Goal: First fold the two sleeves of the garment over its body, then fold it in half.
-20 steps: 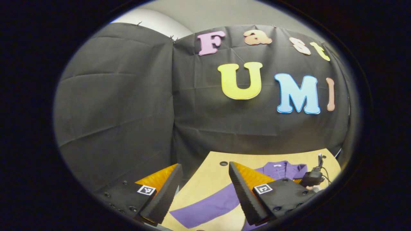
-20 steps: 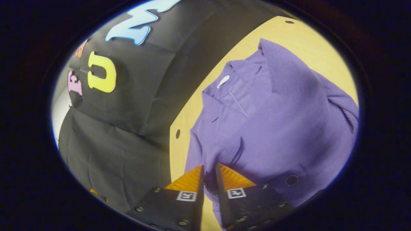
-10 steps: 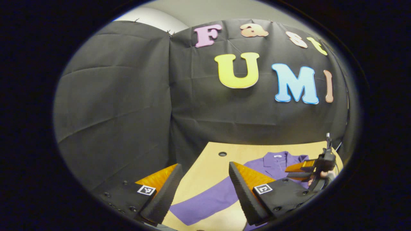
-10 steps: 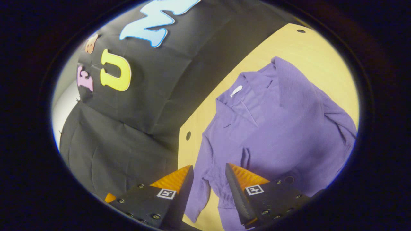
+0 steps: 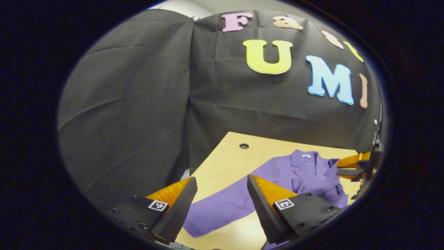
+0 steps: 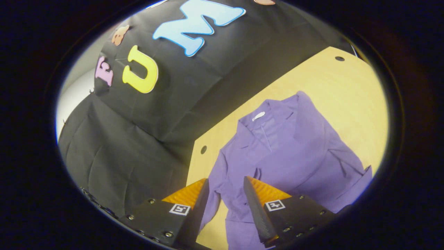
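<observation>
Evenly and softly lit from overhead, with no hard glare anywhere. Bright on the tan table [image 6: 350,90], dim over the black cloth wall [image 5: 131,104], where only faint creases catch light. Soft short shadows in the folds of the purple garment [image 6: 295,146]. Strong fisheye bending toward the edges, straight table edges curved. Slightly soft focus at the rim, sharper mid-picture.

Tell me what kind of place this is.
Most likely a staged recording booth, not a home: black cloth wall hung behind a bare wooden table with drilled holes, a purple garment laid out on it, and the left gripper and right gripper both open.
</observation>
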Action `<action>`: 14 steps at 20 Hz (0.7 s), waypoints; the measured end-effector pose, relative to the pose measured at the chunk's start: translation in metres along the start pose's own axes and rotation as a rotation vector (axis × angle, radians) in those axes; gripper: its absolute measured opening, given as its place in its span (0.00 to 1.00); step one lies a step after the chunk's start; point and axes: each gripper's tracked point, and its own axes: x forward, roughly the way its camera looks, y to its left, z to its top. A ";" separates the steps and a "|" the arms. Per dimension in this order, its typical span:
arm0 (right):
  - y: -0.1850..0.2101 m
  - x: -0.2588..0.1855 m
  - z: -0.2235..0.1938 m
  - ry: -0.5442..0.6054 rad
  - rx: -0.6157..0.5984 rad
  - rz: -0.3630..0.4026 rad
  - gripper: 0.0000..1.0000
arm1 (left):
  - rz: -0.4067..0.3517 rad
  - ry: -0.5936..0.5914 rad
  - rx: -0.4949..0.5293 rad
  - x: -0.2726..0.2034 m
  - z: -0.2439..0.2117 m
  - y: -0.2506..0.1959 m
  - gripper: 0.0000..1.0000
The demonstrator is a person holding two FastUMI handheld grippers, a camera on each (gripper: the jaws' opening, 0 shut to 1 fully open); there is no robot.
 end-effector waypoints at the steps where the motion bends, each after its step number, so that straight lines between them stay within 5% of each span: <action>1: -0.002 -0.005 0.001 -0.003 -0.010 -0.006 0.63 | 0.018 0.017 0.000 0.005 -0.012 0.007 0.94; 14: -0.017 -0.039 0.014 -0.017 -0.039 -0.050 0.64 | 0.184 0.314 -0.195 0.049 -0.153 0.039 0.97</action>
